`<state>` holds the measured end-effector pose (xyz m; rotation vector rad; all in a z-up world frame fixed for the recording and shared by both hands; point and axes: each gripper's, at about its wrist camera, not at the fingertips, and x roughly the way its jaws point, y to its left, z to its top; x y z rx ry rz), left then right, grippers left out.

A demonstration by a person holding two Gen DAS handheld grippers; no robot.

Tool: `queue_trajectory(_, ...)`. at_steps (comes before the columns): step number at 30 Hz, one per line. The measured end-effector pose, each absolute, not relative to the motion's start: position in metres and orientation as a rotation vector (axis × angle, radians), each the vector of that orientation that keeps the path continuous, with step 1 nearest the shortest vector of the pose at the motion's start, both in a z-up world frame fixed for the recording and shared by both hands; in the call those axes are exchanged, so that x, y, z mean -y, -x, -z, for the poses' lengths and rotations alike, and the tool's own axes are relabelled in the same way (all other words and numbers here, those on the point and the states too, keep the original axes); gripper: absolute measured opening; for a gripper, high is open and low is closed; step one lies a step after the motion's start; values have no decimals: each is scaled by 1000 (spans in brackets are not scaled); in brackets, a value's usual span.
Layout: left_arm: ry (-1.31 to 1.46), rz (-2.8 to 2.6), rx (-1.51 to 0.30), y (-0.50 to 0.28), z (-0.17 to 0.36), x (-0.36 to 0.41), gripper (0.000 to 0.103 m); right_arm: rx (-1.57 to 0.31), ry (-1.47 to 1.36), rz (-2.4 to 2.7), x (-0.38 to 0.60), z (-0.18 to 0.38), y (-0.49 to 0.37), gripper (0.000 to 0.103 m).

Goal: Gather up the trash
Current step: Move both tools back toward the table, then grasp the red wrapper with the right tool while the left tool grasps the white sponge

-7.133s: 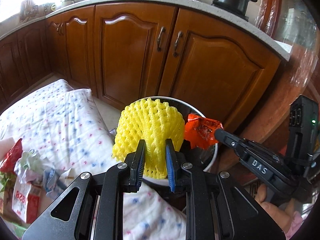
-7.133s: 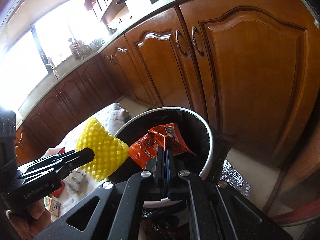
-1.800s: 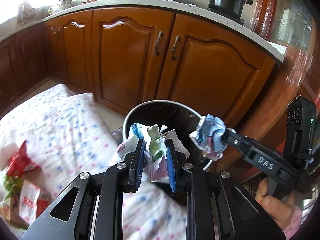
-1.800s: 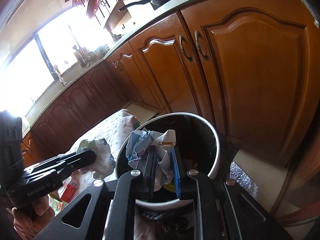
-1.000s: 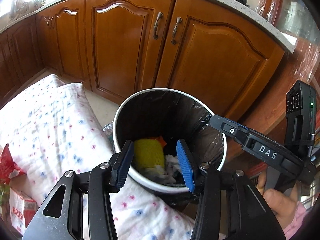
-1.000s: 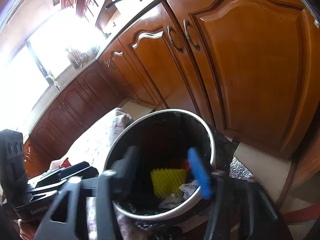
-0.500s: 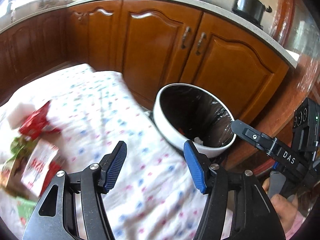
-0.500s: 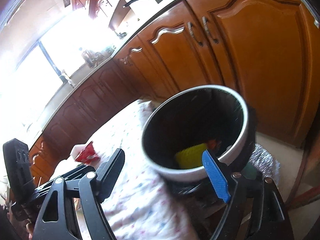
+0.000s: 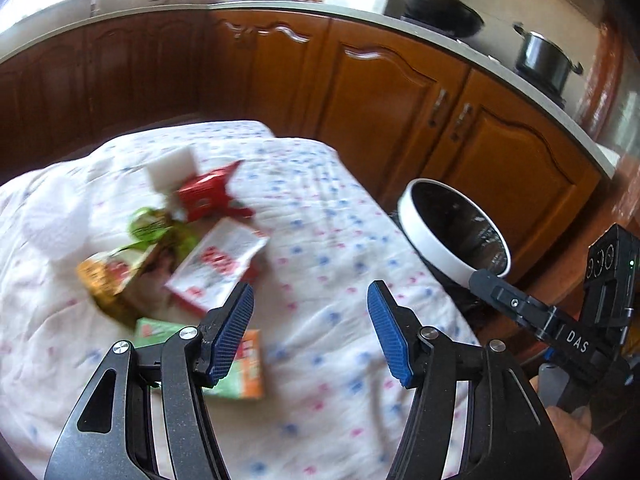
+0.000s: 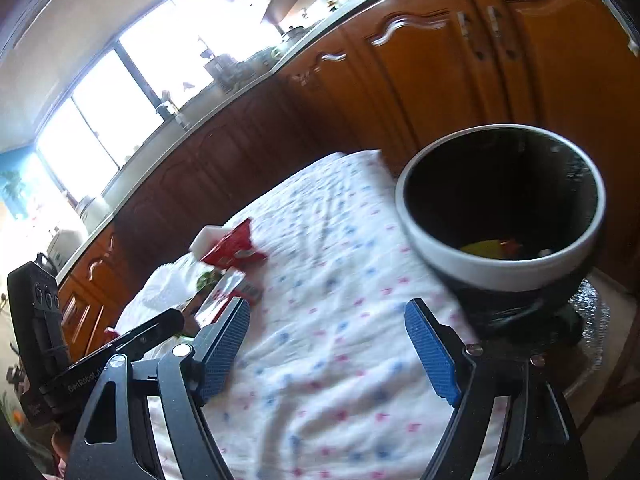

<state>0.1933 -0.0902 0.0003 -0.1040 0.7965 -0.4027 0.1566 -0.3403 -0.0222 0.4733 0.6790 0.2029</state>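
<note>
Several pieces of trash lie in a blurred heap on the dotted white cloth: a red wrapper, a white-and-red packet, a green-and-orange packet and a green wrapper. My left gripper hangs open and empty just right of the heap. The white-rimmed bin with a black liner stands off the cloth's right edge. In the right wrist view my right gripper is open and empty over the cloth, left of the bin. A yellow foam net shows inside.
Brown kitchen cabinets run behind the cloth and the bin. A pan and a pot sit on the counter. A white foam block lies beside the red wrapper. A hand holds the right gripper.
Both grippers have swung left, away from the bin and over the cloth. The trash heap has come into the middle of the left wrist view. The left jaws stand wider than a second ago.
</note>
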Motion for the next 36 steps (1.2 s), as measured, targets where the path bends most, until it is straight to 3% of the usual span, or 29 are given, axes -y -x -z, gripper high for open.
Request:
queue_trajectory(22,179,246,-791,-236,-7,-4,60,-742,-522,-382,265,14,-253,79)
queue_trajectory(27,210,249,-813,-267,-8,-7,68,-800,-596,-402,258,23,-304,57)
queue_trajectory(30,216,250,-825,-288,-9,-3,73,-853,-657,-423,255,35,-332,47)
queue_trajectory(36,216,242,-861,-325,-4,10,74,-932,-776,-442,255,63,-368,32)
